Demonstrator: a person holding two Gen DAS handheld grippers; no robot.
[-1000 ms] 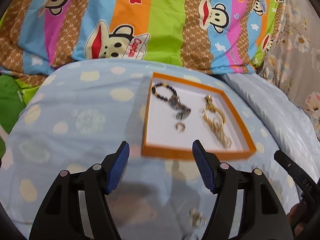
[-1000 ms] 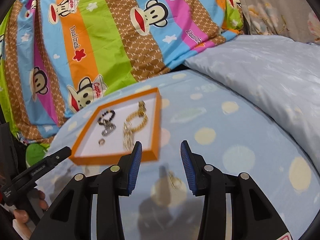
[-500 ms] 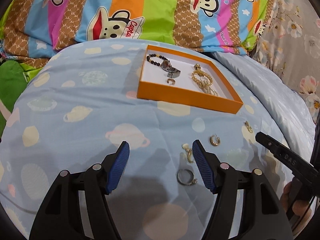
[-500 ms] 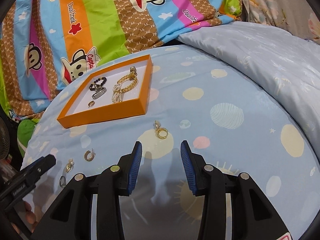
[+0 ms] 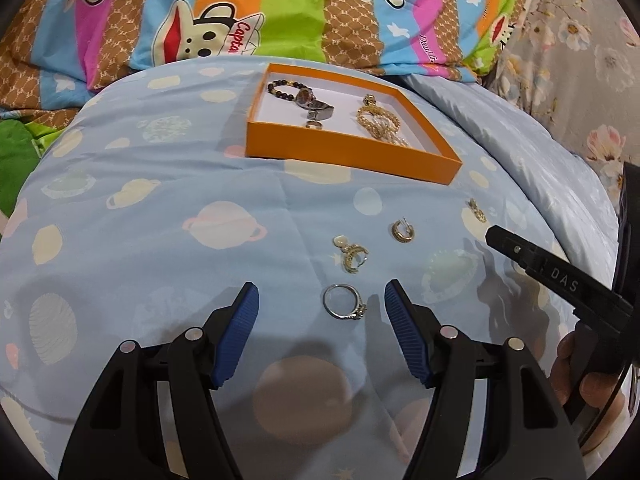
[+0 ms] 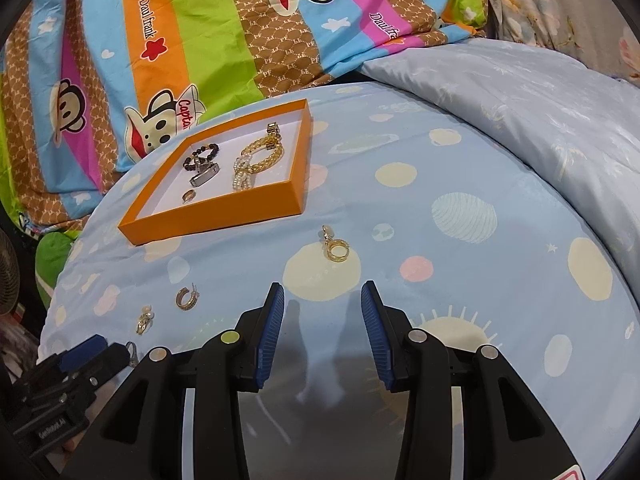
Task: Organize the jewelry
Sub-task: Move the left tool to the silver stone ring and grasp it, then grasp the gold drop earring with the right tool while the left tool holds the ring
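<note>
An orange tray (image 5: 352, 156) (image 6: 224, 210) on the blue quilt holds a beaded bracelet (image 5: 286, 89), a gold chain bracelet (image 5: 378, 124) and a small ring (image 5: 314, 124). On the quilt lie a silver ring (image 5: 344, 302), a gold earring with a pearl (image 5: 352, 258), a gold hoop (image 5: 402, 231) (image 6: 186, 299) and a gold earring (image 5: 477, 210) (image 6: 336, 246). My left gripper (image 5: 322, 312) is open, with the silver ring between its fingertips. My right gripper (image 6: 322, 316) is open and empty, just short of the gold earring.
A striped cartoon-monkey blanket (image 5: 280, 12) is bunched up behind the tray. A pale blue pillow (image 6: 520, 92) lies at the right. The quilt drops off at the left, where green fabric (image 5: 16, 152) shows. The right gripper's body (image 5: 560, 280) shows in the left wrist view.
Both grippers have pulled back from the tray and come down toward the quilt. The loose rings and earrings have come into view. Both stay open.
</note>
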